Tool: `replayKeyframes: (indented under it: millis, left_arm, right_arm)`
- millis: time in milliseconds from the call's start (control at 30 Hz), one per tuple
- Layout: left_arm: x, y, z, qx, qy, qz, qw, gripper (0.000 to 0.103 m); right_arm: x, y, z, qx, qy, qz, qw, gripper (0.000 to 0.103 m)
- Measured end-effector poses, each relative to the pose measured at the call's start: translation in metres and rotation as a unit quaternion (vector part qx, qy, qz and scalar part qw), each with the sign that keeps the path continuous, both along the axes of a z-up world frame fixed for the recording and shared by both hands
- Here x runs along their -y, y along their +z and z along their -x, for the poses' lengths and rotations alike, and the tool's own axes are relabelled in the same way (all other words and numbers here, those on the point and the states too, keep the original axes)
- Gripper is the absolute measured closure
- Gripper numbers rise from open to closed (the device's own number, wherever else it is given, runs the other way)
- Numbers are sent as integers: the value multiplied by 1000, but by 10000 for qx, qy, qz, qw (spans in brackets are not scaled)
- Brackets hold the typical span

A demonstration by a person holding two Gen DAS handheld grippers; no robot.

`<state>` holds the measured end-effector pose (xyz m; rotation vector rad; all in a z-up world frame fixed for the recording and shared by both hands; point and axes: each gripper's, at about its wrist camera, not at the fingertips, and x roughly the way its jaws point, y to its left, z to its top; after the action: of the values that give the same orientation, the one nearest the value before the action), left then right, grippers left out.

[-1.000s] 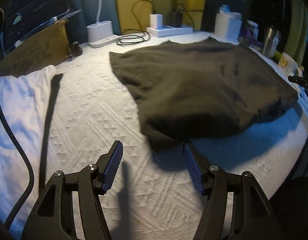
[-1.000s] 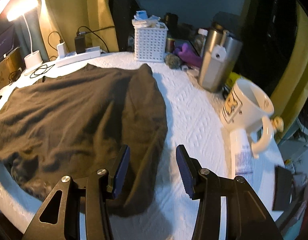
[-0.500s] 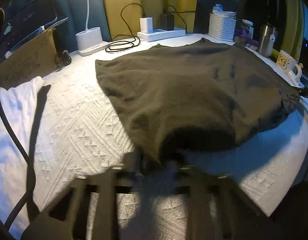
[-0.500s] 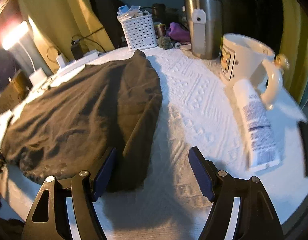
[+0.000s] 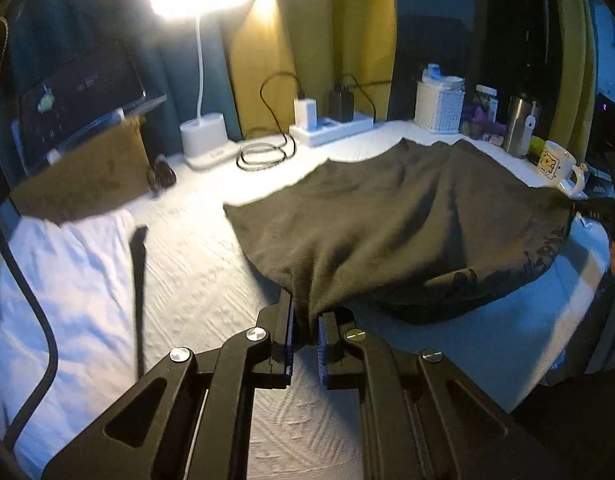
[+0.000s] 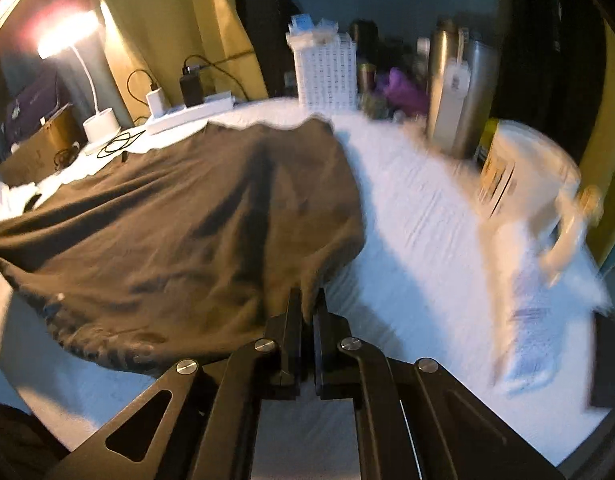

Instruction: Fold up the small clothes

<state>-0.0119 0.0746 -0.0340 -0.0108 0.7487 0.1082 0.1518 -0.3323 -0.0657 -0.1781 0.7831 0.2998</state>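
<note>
left gripper (image 5: 305,330) jaws clamped on dark garment (image 5: 407,216) | right gripper (image 6: 306,312) likewise | both open earlier

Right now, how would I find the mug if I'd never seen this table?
Start at the dark cloth and look past its far right edge. Beside the steel flask stands the mug: it alone is white, with a yellow cartoon picture.

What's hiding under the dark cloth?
Under the dark cloth you can see only the white table cover around its edges. Its near edge is lifted, with shadow beneath. Whatever lies under the middle is covered.
</note>
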Motion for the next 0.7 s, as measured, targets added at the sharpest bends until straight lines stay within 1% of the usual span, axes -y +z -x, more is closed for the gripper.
replayKeyframes:
  millis: [133,200,267,333,400,433,467,500,533,567,600,633,700]
  left_arm:
    - [-9,8,-1,-48,14,-112,9999,95]
    - [-16,3,-5,-139,-55,23,9999,95]
    - [-28,-18,-14,-412,-13,305,9987,95]
    - [-34,-42,-22,-763,35,481,9959,94]
    - [-35,-58,-24,-898,166,549,9943,93]
    - [-35,-60,-23,-859,183,661,9939,90]
    - [-35,-59,-21,-760,190,798,9937,90]
    - [-37,-55,-19,-670,237,928,9931,88]
    - [-38,-50,-17,-579,280,935,9935,78]
    - [-38,-45,-15,-458,305,892,9945,72]
    - [-37,-38,-13,-309,321,832,9955,63]
    - [-37,-33,-12,-179,293,790,9963,61]
    - [-37,-28,-16,-124,238,716,9971,61]
  right_arm:
    - [3,28,-8,328,141,437,9984,100]
    - [3,33,-9,450,209,740,9960,100]
    - [2,22,-13,440,232,1091,9928,100]
    - [4,1,-20,191,290,1215,9920,100]
    - [6,-19,-23,86,246,1335,9907,100]
    - [6,-24,-22,40,231,1362,9904,100]
    - [7,-30,-23,16,165,1352,9907,100]
    - [10,-33,-25,49,54,1260,9920,100]
    - [11,-33,-24,79,10,1197,9928,99]
    - [12,-32,-25,124,-45,1156,9932,99]
    - [13,-30,-27,147,-111,1126,9935,99]
    - [14,-28,-28,147,-138,1093,9938,99]
    - [13,-22,-29,189,-198,1066,9939,99]
